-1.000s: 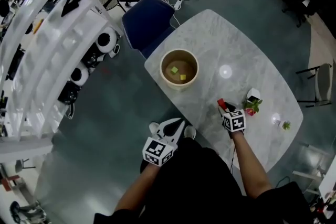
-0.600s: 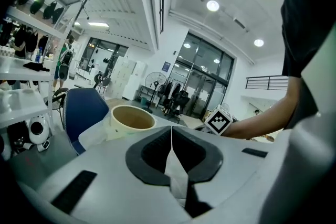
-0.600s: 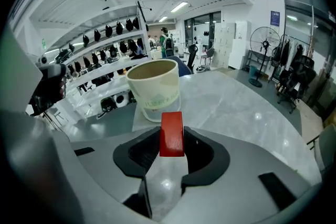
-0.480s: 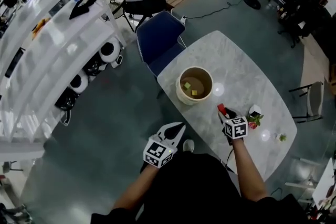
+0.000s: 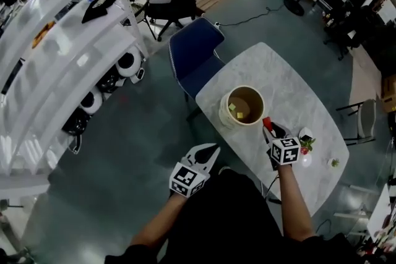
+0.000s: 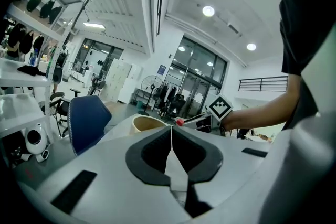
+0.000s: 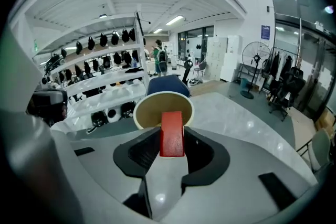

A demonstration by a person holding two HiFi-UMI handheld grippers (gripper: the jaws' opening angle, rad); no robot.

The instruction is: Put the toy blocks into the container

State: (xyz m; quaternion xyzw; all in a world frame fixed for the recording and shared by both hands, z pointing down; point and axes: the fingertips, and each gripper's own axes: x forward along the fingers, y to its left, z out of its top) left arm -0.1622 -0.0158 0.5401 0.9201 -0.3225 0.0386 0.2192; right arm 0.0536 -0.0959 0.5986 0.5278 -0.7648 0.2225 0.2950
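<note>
The right gripper point(image 5: 271, 130) has closed in on the container point(image 5: 226, 115) and now sits just beside its rim. It is clamped on a red block point(image 7: 171, 132) that points at the opening. Two small yellow-green blocks point(image 5: 232, 107) already lie inside. The left gripper point(image 6: 171, 132), jaws together and empty, hangs off the bench point(image 5: 297, 96) edge, above the floor. Released too early, the block would likely strike the rim and tumble away; a push against the wall could tip the container.
</note>
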